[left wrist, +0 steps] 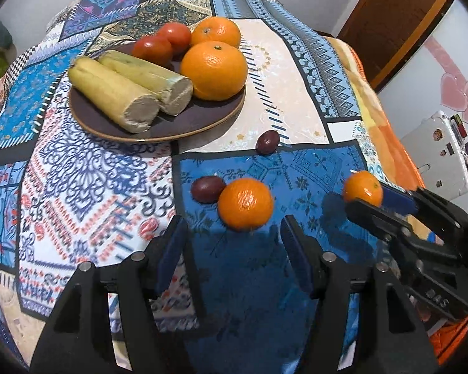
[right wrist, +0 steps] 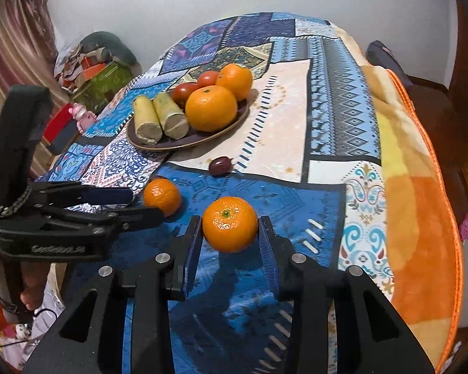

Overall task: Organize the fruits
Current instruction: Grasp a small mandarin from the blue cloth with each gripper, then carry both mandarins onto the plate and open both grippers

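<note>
A brown plate [left wrist: 202, 121] [right wrist: 231, 127] holds two bananas [left wrist: 118, 96], two tomatoes [left wrist: 153, 48] and two big oranges [left wrist: 213, 70]. On the cloth lie a small orange [left wrist: 245, 204] [right wrist: 162, 195], and two dark plums [left wrist: 207, 188] [left wrist: 267, 142]. My left gripper [left wrist: 231, 237] is open, just short of that small orange. My right gripper [right wrist: 230, 233] [left wrist: 369, 194] has its pads on both sides of another small orange [right wrist: 230, 223] [left wrist: 362, 187], which seems lifted just above the cloth.
The patterned blue tablecloth [left wrist: 87, 171] covers the table, with an orange blanket [right wrist: 421, 205] along its right edge. A white appliance [left wrist: 436, 152] stands beyond the right side. Boxes and clutter [right wrist: 90, 71] sit on the floor at the far left.
</note>
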`<state>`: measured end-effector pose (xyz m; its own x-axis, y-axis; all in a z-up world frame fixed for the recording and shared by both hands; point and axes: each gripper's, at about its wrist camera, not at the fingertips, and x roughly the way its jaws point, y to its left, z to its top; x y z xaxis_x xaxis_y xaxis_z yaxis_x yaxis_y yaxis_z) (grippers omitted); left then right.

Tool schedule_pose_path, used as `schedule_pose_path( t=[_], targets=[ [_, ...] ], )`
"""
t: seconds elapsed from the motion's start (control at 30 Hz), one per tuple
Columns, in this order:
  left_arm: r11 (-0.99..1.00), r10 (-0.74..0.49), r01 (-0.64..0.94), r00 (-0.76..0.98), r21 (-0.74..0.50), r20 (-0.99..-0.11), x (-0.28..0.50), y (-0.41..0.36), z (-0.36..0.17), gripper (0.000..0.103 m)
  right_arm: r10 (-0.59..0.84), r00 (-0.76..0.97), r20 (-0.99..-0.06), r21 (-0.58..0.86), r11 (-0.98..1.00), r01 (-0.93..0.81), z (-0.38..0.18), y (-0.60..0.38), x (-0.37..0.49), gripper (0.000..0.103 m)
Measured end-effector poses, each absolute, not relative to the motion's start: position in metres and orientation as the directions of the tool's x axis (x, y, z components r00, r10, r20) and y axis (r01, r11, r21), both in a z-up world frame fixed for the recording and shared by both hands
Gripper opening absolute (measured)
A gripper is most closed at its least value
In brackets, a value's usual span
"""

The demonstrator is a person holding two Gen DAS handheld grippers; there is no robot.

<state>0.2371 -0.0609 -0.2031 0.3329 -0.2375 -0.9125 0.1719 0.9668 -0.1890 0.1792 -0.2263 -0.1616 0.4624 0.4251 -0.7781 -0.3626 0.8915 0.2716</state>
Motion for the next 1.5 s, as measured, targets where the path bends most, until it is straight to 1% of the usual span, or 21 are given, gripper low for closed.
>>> schedule_pose_path(
  t=[0.13, 0.27, 0.3, 0.33, 0.43, 0.77, 1.07, 1.5],
  targets=[
    [0.971, -0.217, 0.169, 0.333, -0.168, -0.918, 0.247, -0.068, -0.208, 0.063, 0.422, 0.456, -0.784, 0.272, 0.893, -0.358, -0.167, -0.229, 0.181, 0.033],
    [0.968, -0.234, 0.166, 0.325, -0.188, -0.916, 0.252, -0.068, -0.210, 0.061, 0.425, 0.453, -0.783, 0.276, 0.892, -0.359, -0.168, -0.231, 0.184, 0.033],
    [0.967, -0.239, 0.167, 0.325, -0.193, -0.915, 0.252, -0.068, -0.211, 0.057, 0.427, 0.453, -0.783, 0.278, 0.891, -0.359, -0.168, -0.231, 0.184, 0.033],
    [0.967, -0.239, 0.168, 0.325, -0.193, -0.915, 0.252, -0.068, -0.211, 0.050, 0.429, 0.451, -0.783, 0.280, 0.890, -0.360, -0.168, -0.231, 0.185, 0.033],
    [0.961, -0.262, 0.176, 0.310, -0.215, -0.914, 0.251, -0.065, -0.211, 0.038, 0.430, 0.450, -0.783, 0.279, 0.889, -0.363, -0.169, -0.229, 0.187, 0.033],
    [0.965, -0.247, 0.179, 0.364, -0.192, -0.898, 0.240, -0.050, -0.195, 0.038, 0.452, 0.444, -0.774, 0.291, 0.876, -0.384, -0.167, -0.215, 0.191, 0.033],
    [0.970, -0.240, 0.157, 0.456, -0.188, -0.857, 0.237, -0.022, -0.157, 0.038, 0.467, 0.481, -0.742, 0.274, 0.866, -0.418, -0.146, -0.198, 0.204, 0.033],
    [0.978, -0.207, 0.136, 0.572, -0.158, -0.793, 0.266, 0.009, -0.108, 0.038, 0.486, 0.543, -0.685, 0.214, 0.847, -0.487, -0.111, -0.159, 0.238, 0.033]
  ],
)
